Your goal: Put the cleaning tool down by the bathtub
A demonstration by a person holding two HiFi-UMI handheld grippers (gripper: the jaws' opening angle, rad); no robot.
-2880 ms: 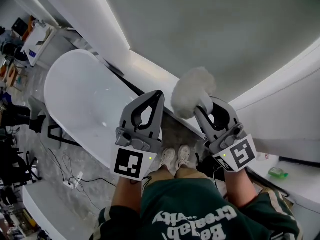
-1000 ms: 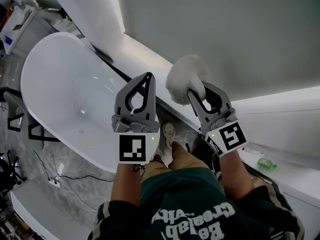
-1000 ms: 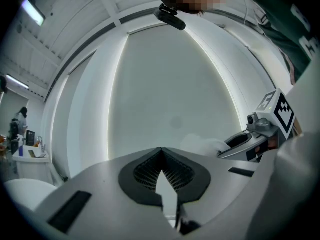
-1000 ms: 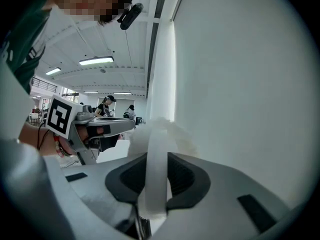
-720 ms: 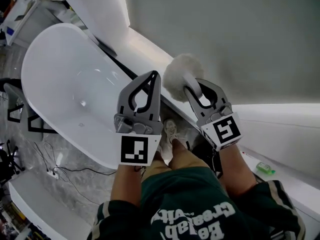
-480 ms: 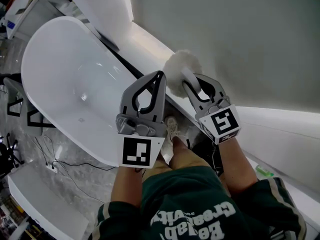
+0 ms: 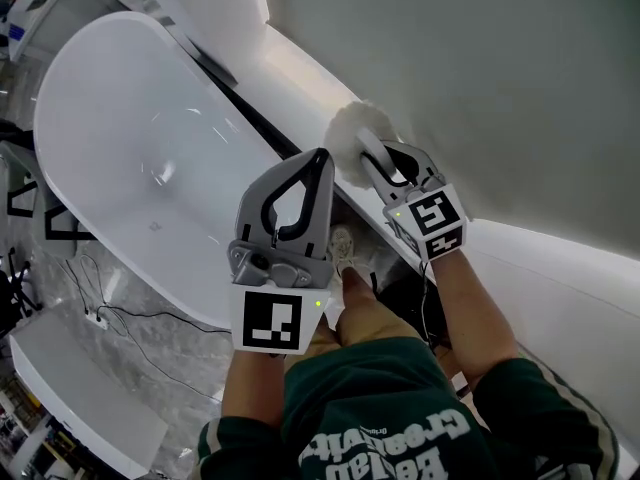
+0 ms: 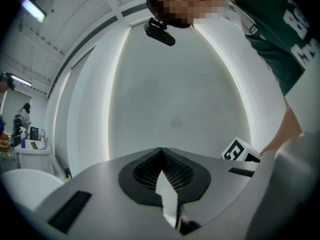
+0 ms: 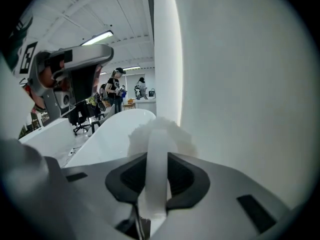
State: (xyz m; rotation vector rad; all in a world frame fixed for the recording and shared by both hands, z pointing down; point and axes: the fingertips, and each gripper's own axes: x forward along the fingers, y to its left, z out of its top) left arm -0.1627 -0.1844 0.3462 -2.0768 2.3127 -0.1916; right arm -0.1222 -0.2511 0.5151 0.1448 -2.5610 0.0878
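Observation:
The cleaning tool has a fluffy white head (image 7: pixel 352 134) on a flat white handle (image 9: pixel 156 170). My right gripper (image 7: pixel 372 156) is shut on that handle, and the head (image 9: pixel 161 133) sticks out past the jaws. It hangs just over the white ledge (image 7: pixel 296 72) that runs along the wall behind the white bathtub (image 7: pixel 140 138). My left gripper (image 7: pixel 317 160) is shut with nothing in it, beside the right one and above the tub's near rim. In the left gripper view its jaw tips (image 8: pixel 161 151) meet against the bare wall.
The person's shoes (image 7: pixel 345 250) stand in the gap between tub and ledge. Cables (image 7: pixel 95 313) lie on the marbled floor left of the tub, by a black stand (image 7: pixel 38 218). People (image 9: pixel 116 91) and an office chair (image 9: pixel 80 118) are far behind the tub.
My right gripper has dropped with the cleaning tool toward the ledge behind the tub and tipped downward. My left gripper has sunk a little and stays shut.

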